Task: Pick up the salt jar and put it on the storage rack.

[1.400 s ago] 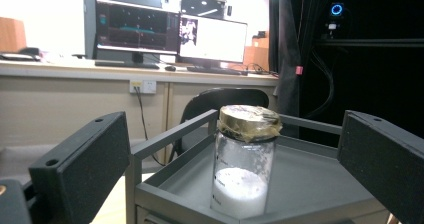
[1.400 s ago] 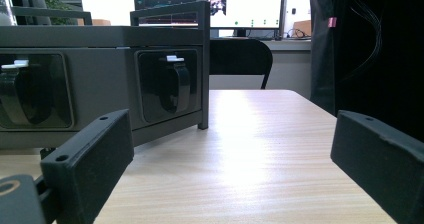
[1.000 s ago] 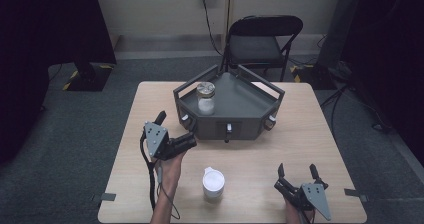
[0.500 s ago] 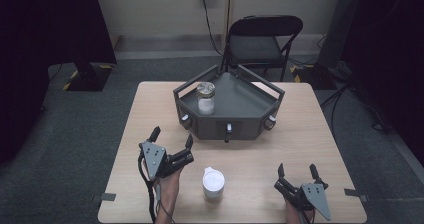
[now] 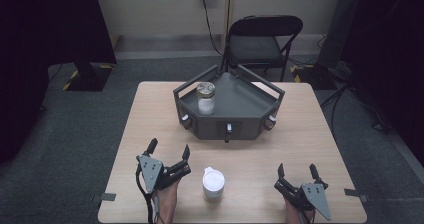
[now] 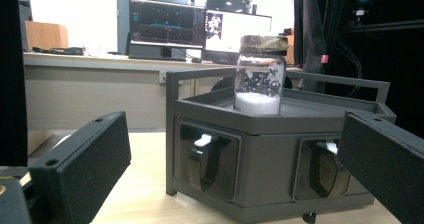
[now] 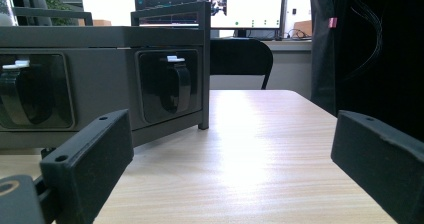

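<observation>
High view has a light wooden desk [image 5: 300, 134] with a dark grey hexagonal tray-stand [image 5: 252, 106] sitting at the far middle, and a glass jar [image 5: 205, 98] with a brownish lid standing upright on the stand's top deck, toward its left side. The jar's got white powdery stuff in the bottom. Near the front edge of the desk, roughly centred, there's a small white lidded cup [image 5: 213, 182], just right of the left tool [image 5: 168, 151] and well apart from the right tool [image 5: 297, 172]. Both tools sit low over the front of the desk with jaws spread wide, holding nothing. Left gripper view looks straight at the stand's front faces, where you can see two recessed black handles with white tabs [image 6: 204, 140], and the jar [image 6: 259, 75] up top between the two black jaws. Right gripper view catches the stand's right corner [image 7: 204, 64] and bare desk [image 7: 260, 149] in front. A black folding chair [image 5: 260, 44] stands behind the desk.
</observation>
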The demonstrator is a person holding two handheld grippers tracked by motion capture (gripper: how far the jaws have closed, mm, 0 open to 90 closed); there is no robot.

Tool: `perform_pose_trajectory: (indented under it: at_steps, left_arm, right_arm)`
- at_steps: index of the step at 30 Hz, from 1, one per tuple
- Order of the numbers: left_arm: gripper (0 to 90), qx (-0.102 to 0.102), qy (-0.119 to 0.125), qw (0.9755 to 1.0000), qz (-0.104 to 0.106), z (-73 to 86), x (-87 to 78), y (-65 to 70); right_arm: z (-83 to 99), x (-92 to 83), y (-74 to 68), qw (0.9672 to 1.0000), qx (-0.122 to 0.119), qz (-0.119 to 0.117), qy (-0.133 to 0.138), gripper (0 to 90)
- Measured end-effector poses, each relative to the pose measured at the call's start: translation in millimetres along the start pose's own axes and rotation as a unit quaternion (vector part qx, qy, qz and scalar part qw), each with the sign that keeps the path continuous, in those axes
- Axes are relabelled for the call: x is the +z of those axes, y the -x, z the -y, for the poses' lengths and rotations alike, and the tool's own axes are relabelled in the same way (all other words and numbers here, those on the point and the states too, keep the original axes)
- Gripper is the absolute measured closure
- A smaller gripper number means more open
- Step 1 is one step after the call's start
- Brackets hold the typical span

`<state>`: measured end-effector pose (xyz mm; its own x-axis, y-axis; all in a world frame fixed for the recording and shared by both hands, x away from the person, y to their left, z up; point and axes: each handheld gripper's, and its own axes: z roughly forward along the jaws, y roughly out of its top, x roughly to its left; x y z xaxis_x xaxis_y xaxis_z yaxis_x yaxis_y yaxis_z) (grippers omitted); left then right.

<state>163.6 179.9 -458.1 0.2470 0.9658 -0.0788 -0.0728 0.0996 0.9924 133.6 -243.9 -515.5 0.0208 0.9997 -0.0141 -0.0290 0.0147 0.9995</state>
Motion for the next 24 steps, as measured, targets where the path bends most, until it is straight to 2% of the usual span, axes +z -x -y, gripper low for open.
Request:
perform_pose_trajectory:
  at_steps: [4, 6, 9, 11, 17, 24]
  left_arm:
    - [0.1, -0.002, 0.006, 1.0000, -0.008, 9.2, -6.6, 1.2]
    - [0.1, -0.001, 0.013, 0.9995, -0.030, 20.3, -10.7, 6.0]
    - [0.1, -0.004, 0.003, 0.9995, -0.030, 24.1, -11.2, 4.2]
    - [0.1, 0.003, -0.005, 0.9993, -0.036, 30.7, -11.3, 5.1]
    - [0.1, 0.007, -0.012, 0.9986, -0.051, 40.2, -11.8, 7.7]
    - [0.1, 0.008, -0.017, 0.9984, -0.054, 47.6, -14.4, 8.5]
  right_arm:
    - [0.0, 0.0, -0.1, 1.0000, 0.000, 0.000, 0.000, 1.8]
    - [0.0, 0.0, -0.1, 1.0000, 0.000, 0.000, 0.000, 1.8]
    - [0.0, 0.0, -0.2, 1.0000, 0.000, 0.000, 0.000, 1.8]
    - [0.0, 0.0, -0.2, 1.0000, 0.000, 0.001, 0.000, 1.8]
    - [0.0, -0.1, -0.4, 1.0000, 0.000, 0.001, 0.000, 1.8]
    - [0.0, -0.1, -0.4, 1.0000, 0.000, 0.001, 0.000, 1.8]
